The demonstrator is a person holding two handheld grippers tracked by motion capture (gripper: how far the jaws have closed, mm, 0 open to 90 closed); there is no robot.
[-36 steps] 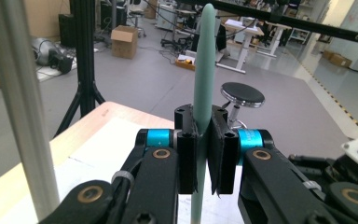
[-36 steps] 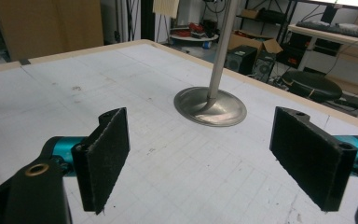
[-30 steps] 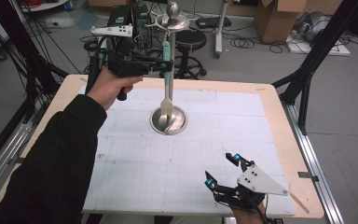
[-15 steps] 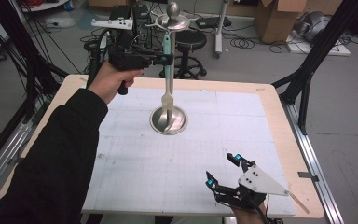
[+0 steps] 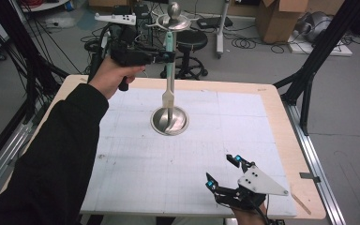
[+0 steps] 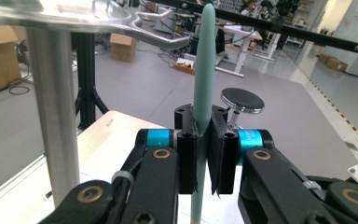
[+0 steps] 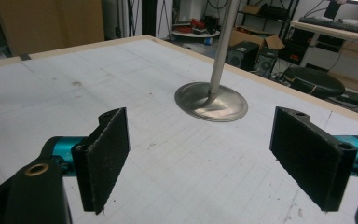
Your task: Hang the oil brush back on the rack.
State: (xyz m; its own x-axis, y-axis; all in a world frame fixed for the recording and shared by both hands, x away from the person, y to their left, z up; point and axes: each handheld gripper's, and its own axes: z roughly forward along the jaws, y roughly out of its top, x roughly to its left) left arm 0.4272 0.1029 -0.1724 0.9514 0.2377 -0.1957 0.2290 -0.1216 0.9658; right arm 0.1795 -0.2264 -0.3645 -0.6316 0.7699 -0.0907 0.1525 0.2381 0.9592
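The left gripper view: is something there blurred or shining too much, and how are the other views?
Left gripper view: pole and hook arm near the lens look soft, with glare. Right gripper view: sharp jaws, reflections on the base. High view: even light, slightly soft.

Stand (image 5: 168, 119): polished metal, glossy base and pole. Utensil handle (image 6: 203, 70): smooth matt green plastic. Tongs pads (image 7: 106, 154): rough black matt facing. Table (image 5: 281, 122): pale wood edge under white gridded matt sheet.

You are working in a lab or workshop: black frame struts (image 5: 316, 51), floor cables (image 5: 253, 44), cardboard boxes (image 5: 276, 18), a stool (image 5: 192, 40), and distant workbenches (image 6: 242, 35).
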